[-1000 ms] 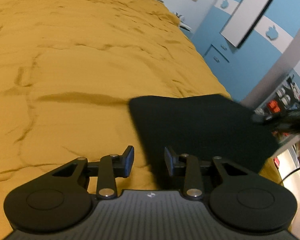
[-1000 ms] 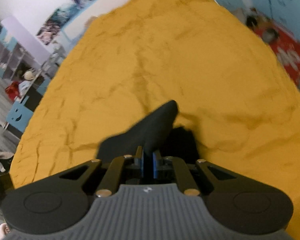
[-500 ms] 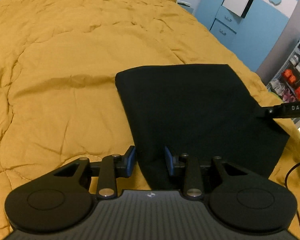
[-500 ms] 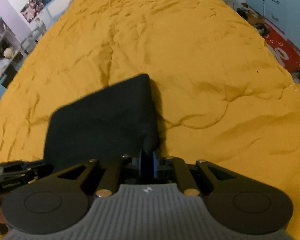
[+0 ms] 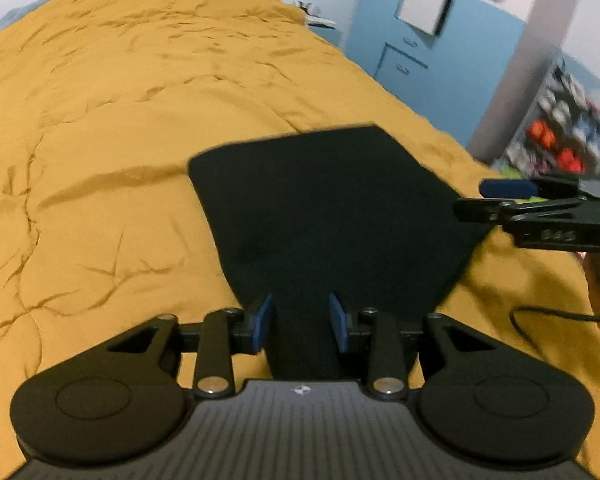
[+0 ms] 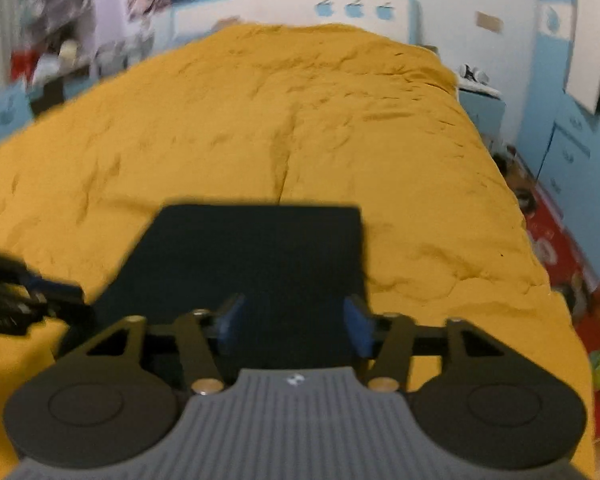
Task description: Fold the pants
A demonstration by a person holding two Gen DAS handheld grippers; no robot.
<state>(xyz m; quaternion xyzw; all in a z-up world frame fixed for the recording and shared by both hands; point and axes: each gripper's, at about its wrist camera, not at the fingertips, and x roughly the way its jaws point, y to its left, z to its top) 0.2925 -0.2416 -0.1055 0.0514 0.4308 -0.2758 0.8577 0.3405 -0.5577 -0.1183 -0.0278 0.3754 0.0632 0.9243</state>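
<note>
The black pants (image 5: 324, 208) lie folded into a flat rectangle on the yellow bedspread (image 5: 100, 140); they also show in the right wrist view (image 6: 256, 256). My left gripper (image 5: 300, 322) is open, its blue pads either side of the near edge of the pants, holding nothing. My right gripper (image 6: 292, 322) is open and empty above the near edge of the pants. In the left wrist view the right gripper (image 5: 540, 208) sits off the pants' right edge. In the right wrist view the left gripper (image 6: 28, 300) is at the pants' left edge.
The yellow bedspread (image 6: 300, 120) covers a wide bed. Blue cabinets (image 5: 396, 60) and a shelf with toys (image 5: 560, 136) stand to the right. A red floor mat (image 6: 556, 240) lies beside the bed. A black cable (image 5: 556, 316) hangs by the right gripper.
My right gripper has opened and let go of the pants, then pulled back. The pants now lie flat. My left gripper has opened wider and shifted over the near edge.
</note>
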